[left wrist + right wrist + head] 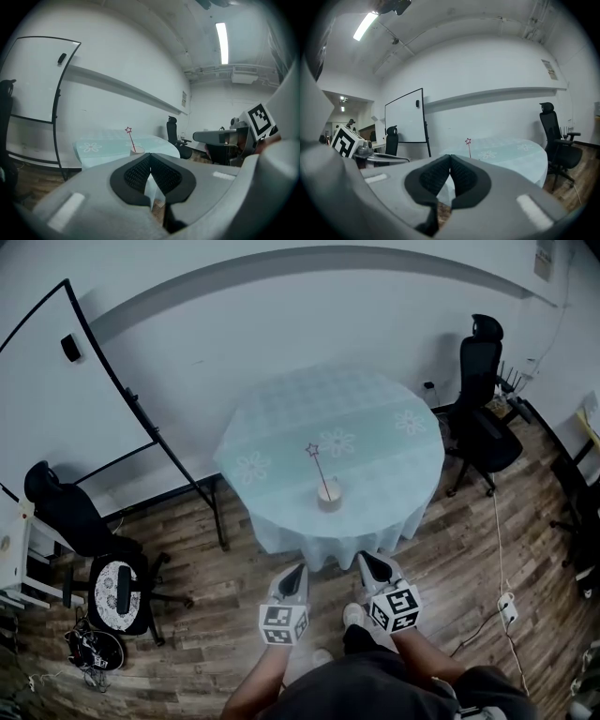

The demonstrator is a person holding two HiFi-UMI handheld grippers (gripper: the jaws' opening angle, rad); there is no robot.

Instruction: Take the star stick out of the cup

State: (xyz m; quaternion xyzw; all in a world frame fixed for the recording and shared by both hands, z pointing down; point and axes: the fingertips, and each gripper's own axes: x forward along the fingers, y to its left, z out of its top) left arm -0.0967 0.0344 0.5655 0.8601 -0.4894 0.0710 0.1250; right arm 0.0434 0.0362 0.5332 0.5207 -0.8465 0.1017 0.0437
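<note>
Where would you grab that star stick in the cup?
I'd pinch the star stick on its thin bare shaft, between the star and the rim of the cup, coming from the near side: it stands tilted, and only that stretch is clear.

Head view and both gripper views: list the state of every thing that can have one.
left gripper: shut, nothing in it.
right gripper: shut, nothing in it.
star stick: standing in the cup, leaning, star end up.
cup: upright on the table, untouched.
table: covered with a flowered cloth.
ceiling light: on.
</note>
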